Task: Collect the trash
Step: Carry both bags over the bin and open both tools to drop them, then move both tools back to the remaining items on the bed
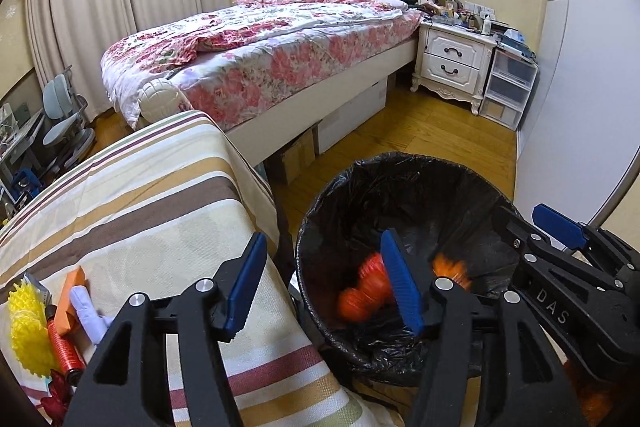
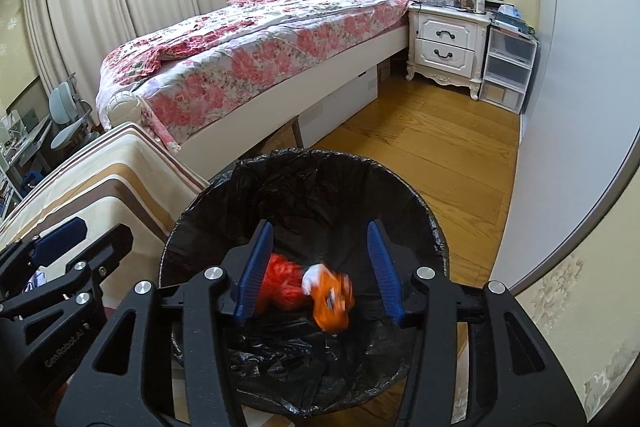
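A black-lined trash bin (image 2: 404, 183) stands on the floor beside the striped table; it also shows in the left wrist view (image 1: 320, 207). A red crumpled piece (image 2: 282, 283) and an orange-and-white wrapper (image 2: 332, 301), blurred by motion, are inside it between my right gripper's fingers; both also show in the left wrist view, the red piece (image 1: 362, 293) and the wrapper (image 1: 452, 269). My right gripper (image 2: 320, 267) is open over the bin. My left gripper (image 1: 328, 285) is open, straddling the table edge and the bin rim. More trash lies on the table: a yellow spiky piece (image 1: 26, 327), a red tube (image 1: 64, 347), an orange packet (image 1: 72, 299), white paper (image 1: 86, 311).
The striped tablecloth table (image 1: 160, 211) is at left. A bed with a floral quilt (image 1: 260, 43), a white nightstand (image 1: 452, 63) and plastic drawers (image 1: 508, 87) stand beyond. Wood floor (image 2: 440, 147) lies between bed and wardrobe (image 2: 580, 107). A desk chair (image 1: 64, 115) is at far left.
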